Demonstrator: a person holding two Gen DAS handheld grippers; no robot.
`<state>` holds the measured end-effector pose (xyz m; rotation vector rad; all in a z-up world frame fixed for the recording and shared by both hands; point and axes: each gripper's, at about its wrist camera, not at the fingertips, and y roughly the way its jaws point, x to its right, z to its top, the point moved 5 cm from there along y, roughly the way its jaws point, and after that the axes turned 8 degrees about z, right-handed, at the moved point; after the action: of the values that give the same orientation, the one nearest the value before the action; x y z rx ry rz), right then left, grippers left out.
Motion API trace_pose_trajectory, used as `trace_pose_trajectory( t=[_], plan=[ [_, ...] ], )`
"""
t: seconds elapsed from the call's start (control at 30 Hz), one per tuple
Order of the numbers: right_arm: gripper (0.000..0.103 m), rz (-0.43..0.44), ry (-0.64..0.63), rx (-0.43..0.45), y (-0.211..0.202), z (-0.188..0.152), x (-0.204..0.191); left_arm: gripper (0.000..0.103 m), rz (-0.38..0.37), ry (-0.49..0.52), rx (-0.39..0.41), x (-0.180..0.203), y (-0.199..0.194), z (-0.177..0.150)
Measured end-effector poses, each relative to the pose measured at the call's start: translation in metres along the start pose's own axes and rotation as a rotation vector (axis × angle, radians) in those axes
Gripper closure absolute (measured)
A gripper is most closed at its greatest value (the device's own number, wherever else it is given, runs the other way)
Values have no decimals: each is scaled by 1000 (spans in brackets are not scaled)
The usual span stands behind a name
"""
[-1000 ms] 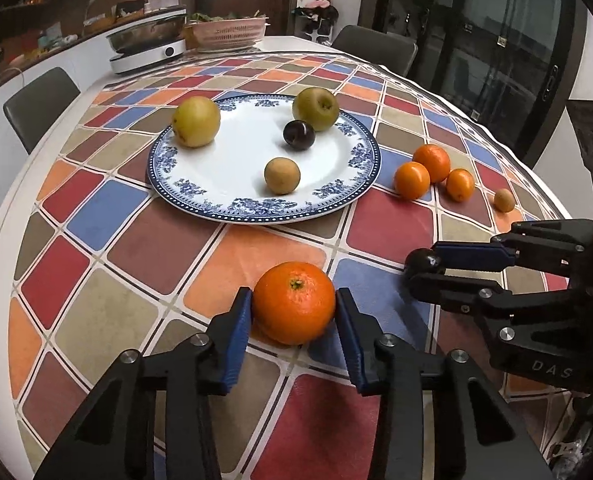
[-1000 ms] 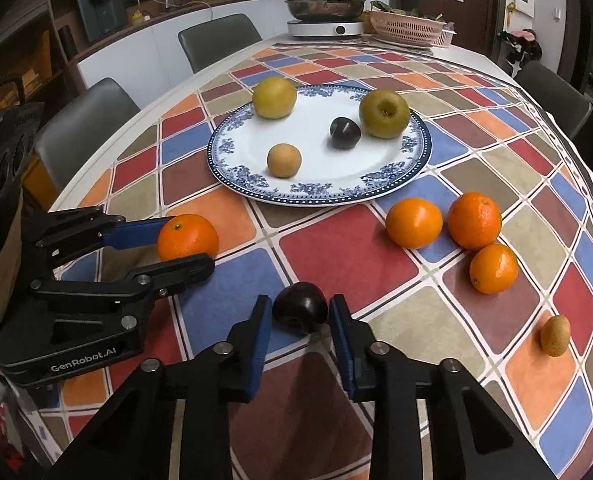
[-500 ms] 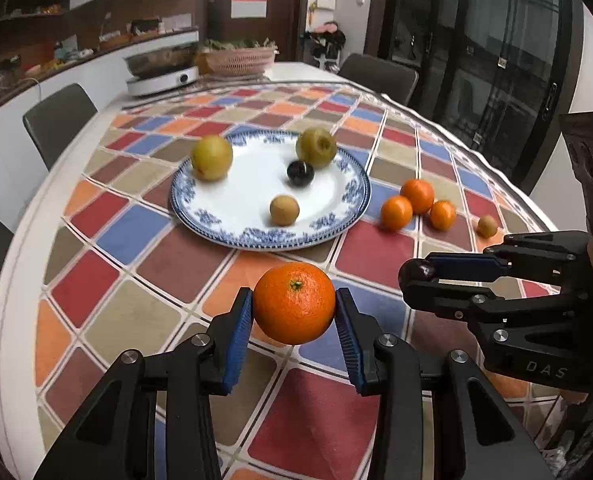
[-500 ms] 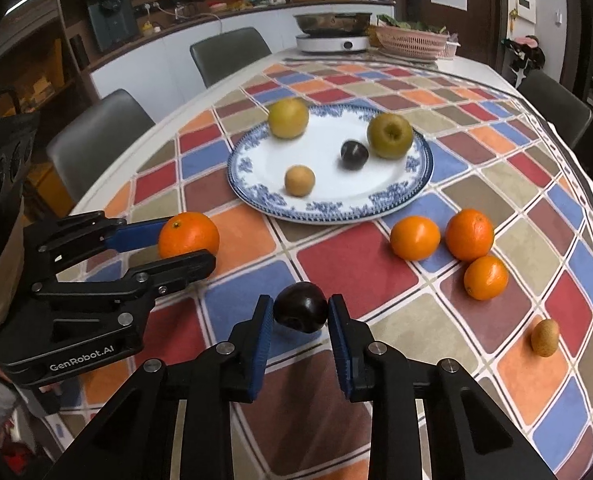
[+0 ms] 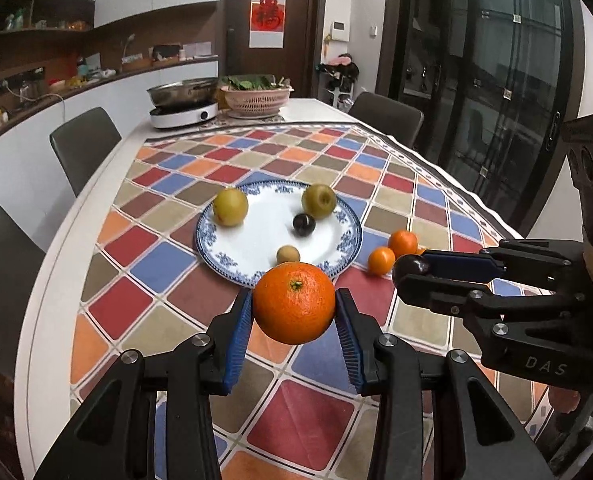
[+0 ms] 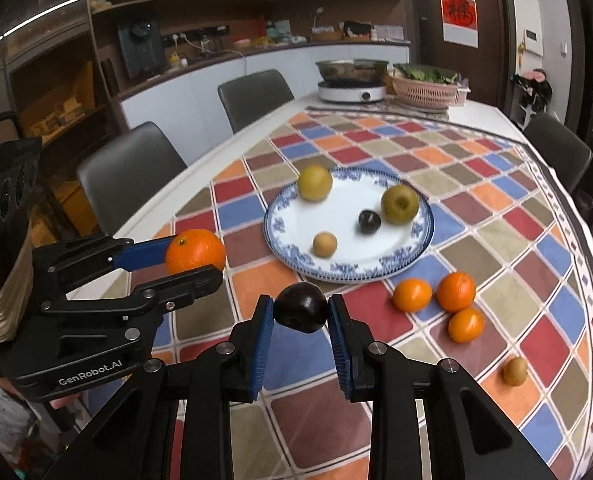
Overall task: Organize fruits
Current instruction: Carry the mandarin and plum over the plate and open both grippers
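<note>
I've got the L gripper (image 5: 294, 312) clamped on the big orange (image 5: 294, 303), blue pads pressed to both its sides. A sec ago that orange sat on the tablecloth between the fingers; now it's up in the air, clear of the cloth, w/ the plate's near rim showing just behind it in the left wrist view. The R gripper (image 6: 301, 314) is clamped on the dark plum (image 6: 301, 308), same story: on the cloth 1 s back, lifted now. From the R cam I see the L gripper off to the left side, orange pinched at its tips.

Both cams sit higher than before, so more of the room shows: door, counter, chairs, far end of the table.

The blue-rimmed plate (image 6: 416, 252) hasn't shifted. On it: a yellow pear-like fruit (image 6: 315, 182) at the far left, a green apple (image 6: 399, 204) at the far right, a second dark plum (image 6: 369, 221) just beside the apple, a small tan fruit (image 6: 325, 244) near the front rim.

Off the plate, to its right on the checked tablecloth (image 6: 476, 256), three small oranges (image 6: 454, 291) are bunched together, touching or nearly so. A small brown fruit (image 6: 515, 371) lies apart from them, nearer the table edge. None of these have moved.

At the far end there's a cooker w/ a steel pot (image 6: 352, 70) and a pink basket (image 6: 426, 94) of greens.
</note>
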<state>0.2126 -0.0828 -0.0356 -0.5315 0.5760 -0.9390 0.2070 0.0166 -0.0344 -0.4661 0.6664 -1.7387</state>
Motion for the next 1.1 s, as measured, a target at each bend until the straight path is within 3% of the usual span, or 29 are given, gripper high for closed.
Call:
trace_pose_trajectory(
  t=[0.6,1.1],
  plan=[
    [74,14,-36,91,-13,61,24,63,26,0,77,5,4,55],
    [74,32,-19,39,46,100,53,63,72,4,33,-16,58,77]
  ],
)
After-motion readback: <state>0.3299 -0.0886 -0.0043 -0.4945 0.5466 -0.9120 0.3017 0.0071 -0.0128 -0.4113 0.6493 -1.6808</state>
